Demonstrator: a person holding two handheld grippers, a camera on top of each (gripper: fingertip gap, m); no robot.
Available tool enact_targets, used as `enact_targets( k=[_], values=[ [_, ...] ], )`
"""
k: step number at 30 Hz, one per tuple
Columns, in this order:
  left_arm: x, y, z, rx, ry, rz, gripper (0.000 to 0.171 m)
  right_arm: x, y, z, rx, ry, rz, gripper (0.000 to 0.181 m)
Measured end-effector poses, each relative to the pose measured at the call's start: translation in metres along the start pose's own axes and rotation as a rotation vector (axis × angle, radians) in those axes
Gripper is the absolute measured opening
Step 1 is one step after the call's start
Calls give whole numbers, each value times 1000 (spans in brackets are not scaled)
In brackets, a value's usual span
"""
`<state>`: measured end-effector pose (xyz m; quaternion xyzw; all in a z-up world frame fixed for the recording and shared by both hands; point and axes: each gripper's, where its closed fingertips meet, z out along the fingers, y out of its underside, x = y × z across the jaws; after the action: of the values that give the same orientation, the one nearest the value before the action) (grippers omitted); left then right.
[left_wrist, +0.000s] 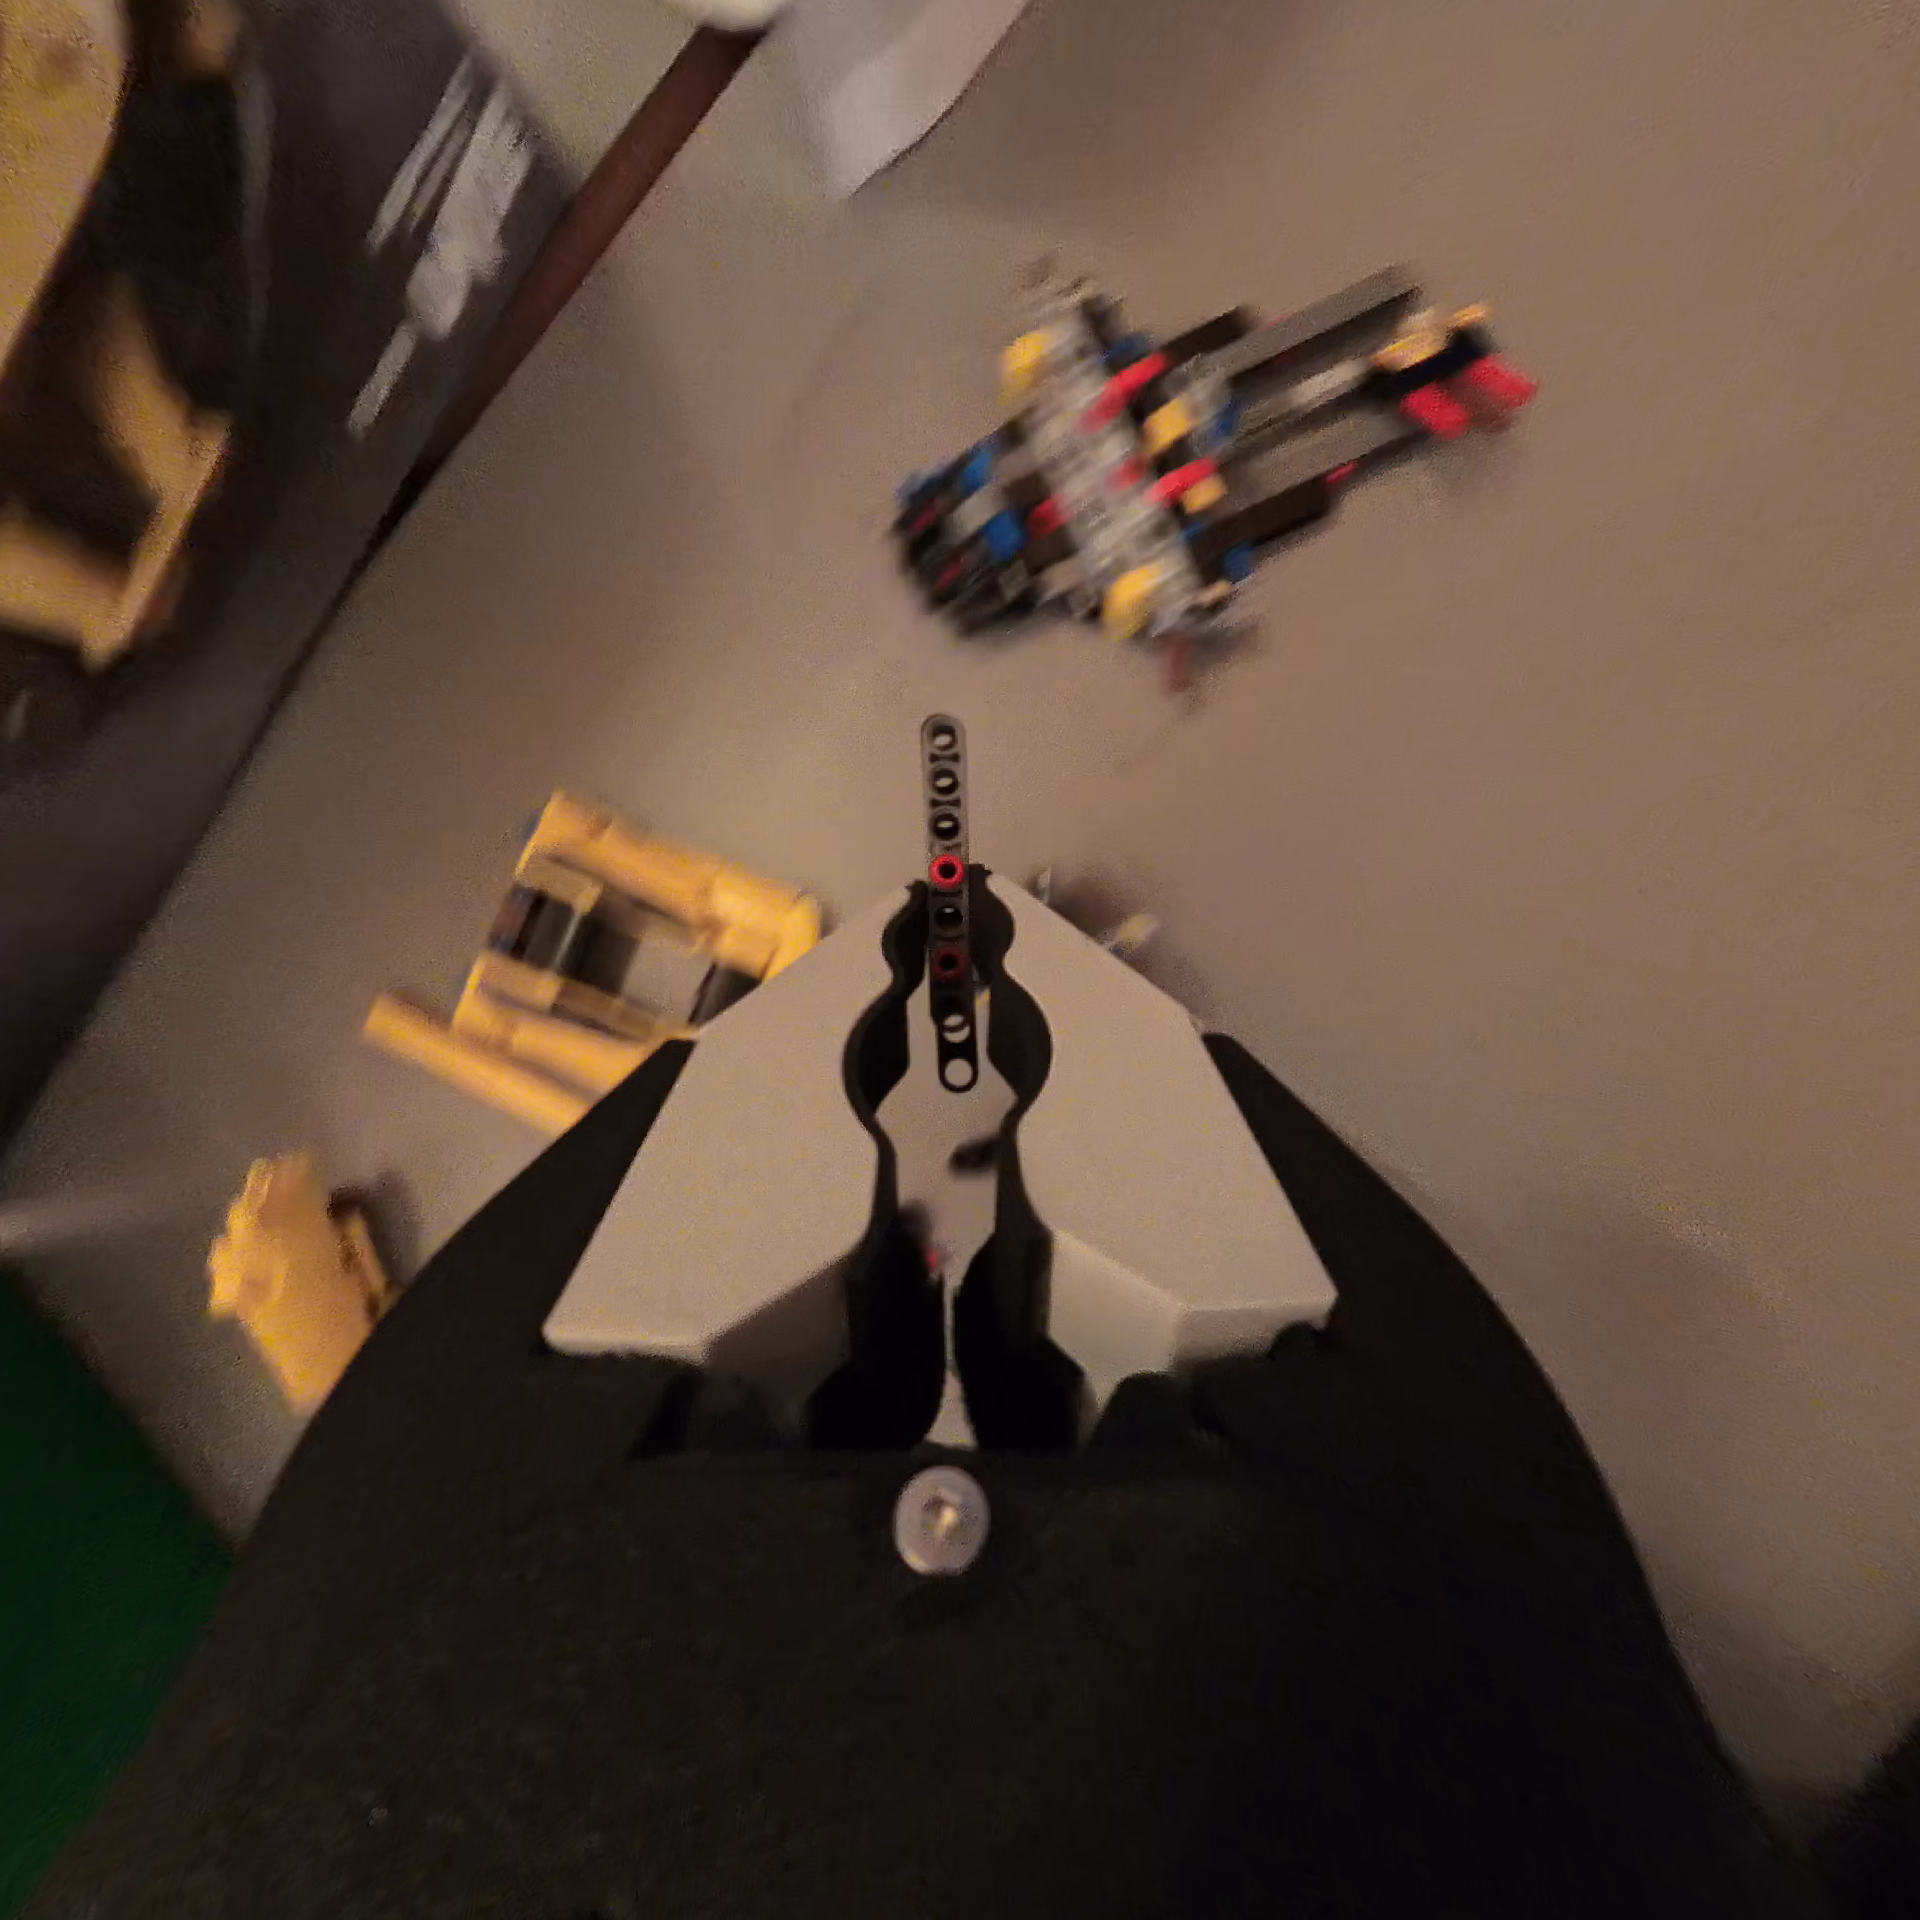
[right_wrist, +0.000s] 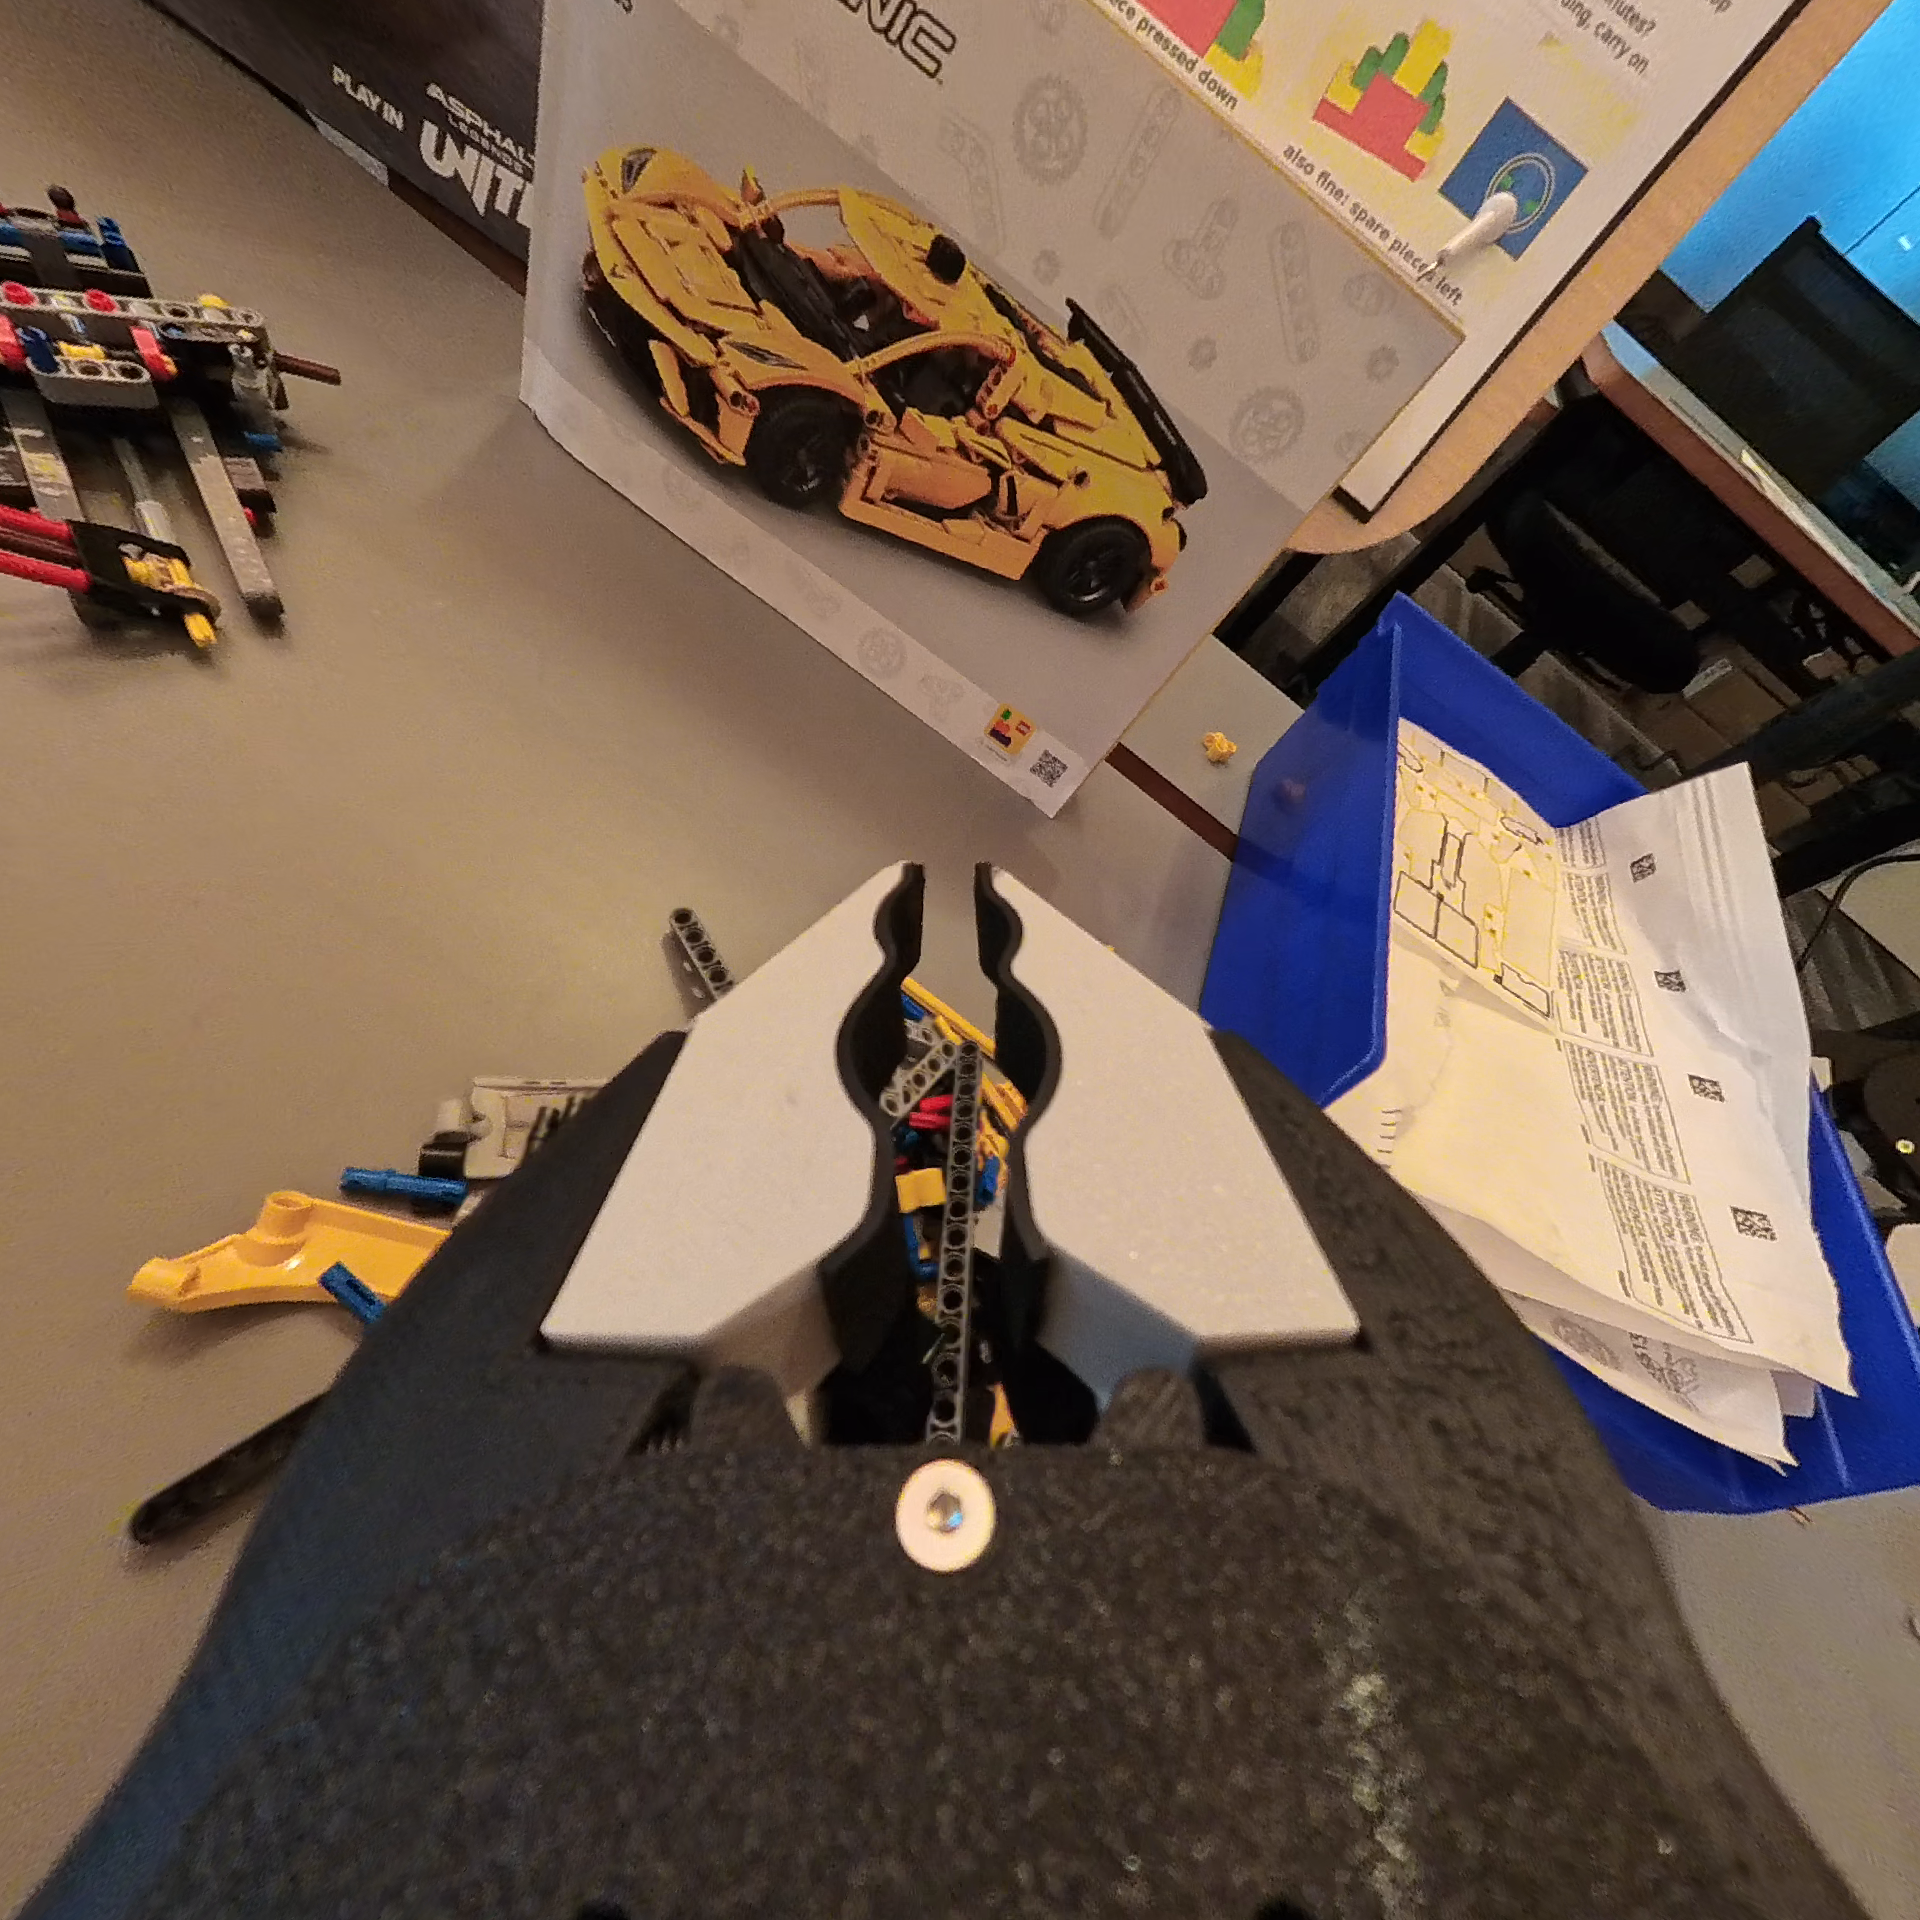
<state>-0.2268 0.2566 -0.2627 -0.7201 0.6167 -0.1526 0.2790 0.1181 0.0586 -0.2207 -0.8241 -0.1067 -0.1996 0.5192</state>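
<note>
My left gripper (left_wrist: 948, 883) is shut on a thin black beam with holes (left_wrist: 943, 790) that carries two red pins. The beam sticks out past the fingertips, held above the grey table. A partly built chassis of black, grey, red, blue and yellow parts (left_wrist: 1164, 468) lies beyond it; it also shows in the right wrist view (right_wrist: 114, 416) at far left. My right gripper (right_wrist: 948, 873) is slightly open and empty, above a pile of loose parts (right_wrist: 951, 1132) that includes a long grey beam (right_wrist: 961, 1195).
A booklet showing a yellow car (right_wrist: 883, 364) leans at the table's far edge. A blue bin (right_wrist: 1309, 914) with paper sheets (right_wrist: 1610, 1091) stands at right. A yellow panel (right_wrist: 281, 1247), a blue pin (right_wrist: 400, 1184) and yellow assemblies (left_wrist: 623, 956) lie on the table. My right fingertips sit around 40 centimeters from my left ones.
</note>
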Motion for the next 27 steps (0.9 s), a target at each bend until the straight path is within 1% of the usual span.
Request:
enact_targets(
  k=[2,4,6,8,13,15,17,18,20,21,22,24,26,27],
  values=[
    [-23,14,-11,22,-1,-74,7,-1,-2,0,6,-2,0,9],
    [-27,18,-20,63,43,-114,7,-2,-4,0,9,-5,-2,9],
    [-32,24,-26,54,24,-126,7,-3,-2,0,2,-9,-3,9],
    [-30,32,-21,-3,26,-122,7,-4,-1,1,-3,-14,-1,9],
    [-15,64,10,-186,109,-120,7,-9,2,4,-19,-32,-11,6],
    [-19,69,18,-196,100,-139,7,-10,3,4,-22,-34,-14,6],
    [-20,67,17,-176,116,-156,7,-12,-1,4,-4,-40,-5,9],
    [-24,66,15,-167,100,-165,11,-13,-4,4,8,-47,9,12],
    [-37,58,5,-112,40,-198,28,-16,-8,4,18,-66,41,19],
    [-40,50,-1,-67,39,-222,29,-19,-10,5,30,-86,57,20],
    [-36,40,-7,-10,69,-234,30,-24,-14,5,42,-110,71,21],
    [-18,16,-20,120,163,-199,32,-36,-22,5,69,-162,103,23],
    [6,-7,-28,231,254,-123,35,-53,-32,6,101,-232,139,24],
    [19,-25,-35,326,295,-96,35,-64,-37,7,114,-271,151,24]
  ],
)
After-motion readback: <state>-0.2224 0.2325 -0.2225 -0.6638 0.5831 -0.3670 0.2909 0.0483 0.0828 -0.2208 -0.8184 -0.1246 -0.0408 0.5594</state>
